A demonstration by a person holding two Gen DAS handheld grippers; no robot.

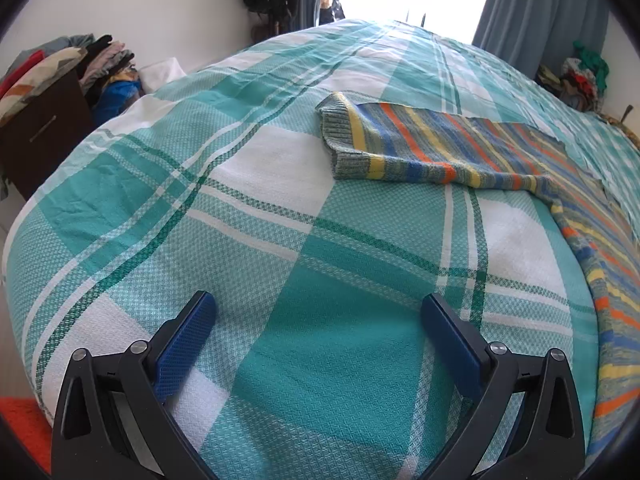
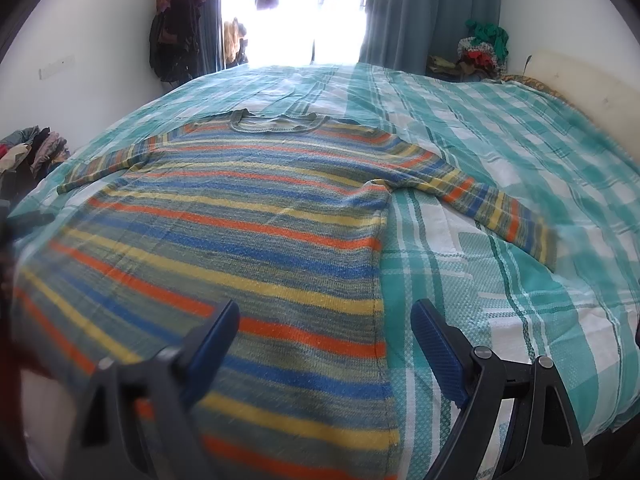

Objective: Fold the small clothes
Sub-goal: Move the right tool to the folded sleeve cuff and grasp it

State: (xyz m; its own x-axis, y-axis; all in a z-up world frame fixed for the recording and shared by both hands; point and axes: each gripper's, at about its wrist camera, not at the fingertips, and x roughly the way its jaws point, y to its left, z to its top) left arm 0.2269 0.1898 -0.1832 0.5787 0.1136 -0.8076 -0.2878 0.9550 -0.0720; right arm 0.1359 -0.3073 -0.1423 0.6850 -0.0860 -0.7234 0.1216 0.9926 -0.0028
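Striped sweater [image 2: 240, 216] flat, right gripper [image 2: 324, 322] jaws straddling hem edge

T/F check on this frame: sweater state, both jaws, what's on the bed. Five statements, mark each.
1. The striped sweater lies spread flat on the plaid bedspread, both sleeves out. True.
2. The left gripper is shut on a sleeve cuff. False: its jaws are open over bare bedspread, with the cuff farther ahead.
3. The right gripper is open, straddling the sweater's side seam. True.
4. The sweater is already folded in half. False: no fold is made yet.
5. The sweater is plain grey. False: it has orange, yellow and blue stripes.
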